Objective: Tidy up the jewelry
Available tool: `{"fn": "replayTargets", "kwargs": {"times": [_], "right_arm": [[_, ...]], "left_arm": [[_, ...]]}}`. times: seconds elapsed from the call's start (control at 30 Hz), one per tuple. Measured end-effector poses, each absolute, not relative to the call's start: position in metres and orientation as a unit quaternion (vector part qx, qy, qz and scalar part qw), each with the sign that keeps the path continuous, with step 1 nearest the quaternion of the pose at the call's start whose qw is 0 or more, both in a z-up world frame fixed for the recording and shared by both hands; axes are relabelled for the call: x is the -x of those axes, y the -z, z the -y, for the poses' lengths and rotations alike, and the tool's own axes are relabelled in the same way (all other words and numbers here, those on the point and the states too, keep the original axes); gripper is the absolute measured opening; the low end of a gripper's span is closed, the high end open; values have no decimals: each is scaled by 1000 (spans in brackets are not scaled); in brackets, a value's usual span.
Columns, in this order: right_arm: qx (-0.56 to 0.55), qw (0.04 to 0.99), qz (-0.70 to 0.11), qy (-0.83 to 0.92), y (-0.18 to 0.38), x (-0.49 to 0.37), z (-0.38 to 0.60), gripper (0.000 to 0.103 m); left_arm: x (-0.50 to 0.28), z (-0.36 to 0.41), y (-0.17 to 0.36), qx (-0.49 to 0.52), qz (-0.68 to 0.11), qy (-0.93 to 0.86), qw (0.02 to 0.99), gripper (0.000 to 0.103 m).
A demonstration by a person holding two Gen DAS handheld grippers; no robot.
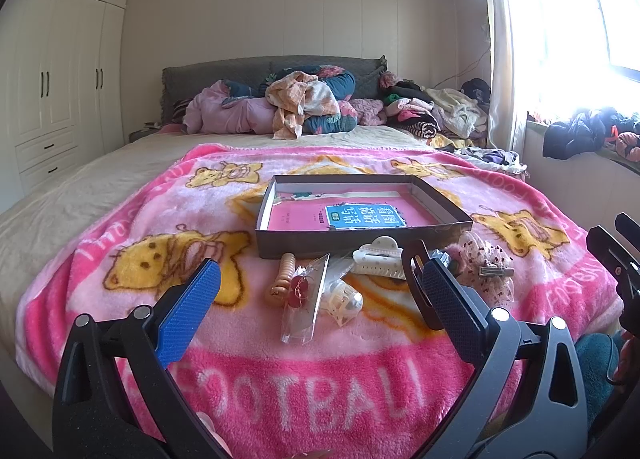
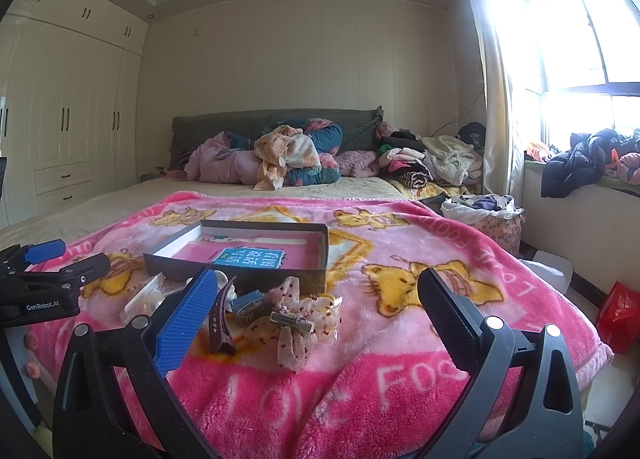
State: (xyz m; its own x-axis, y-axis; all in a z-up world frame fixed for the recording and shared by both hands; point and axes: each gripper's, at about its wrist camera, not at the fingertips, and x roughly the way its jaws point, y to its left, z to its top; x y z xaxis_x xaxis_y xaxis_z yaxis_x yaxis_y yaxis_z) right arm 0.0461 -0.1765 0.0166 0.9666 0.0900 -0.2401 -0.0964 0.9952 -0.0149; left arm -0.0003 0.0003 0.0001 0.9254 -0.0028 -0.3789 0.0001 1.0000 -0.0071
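Both tongs, left and right, hover with fingers apart and nothing between them above the pink blanket on the bed. Just ahead of the left tongs lie a packet of earrings and a white claw clip; a lace bow clip lies between the right tongs' fingers. Beyond sits the shallow box.
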Motion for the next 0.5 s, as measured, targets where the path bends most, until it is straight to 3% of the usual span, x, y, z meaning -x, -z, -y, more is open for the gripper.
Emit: {"fn": "replayTargets", "kwargs": {"times": [0.5], "right_arm": [[19,991,-120,-54,-21,-38,167,97]], "left_arm": [[0,0,0,3,-194,0,981,93]]}}
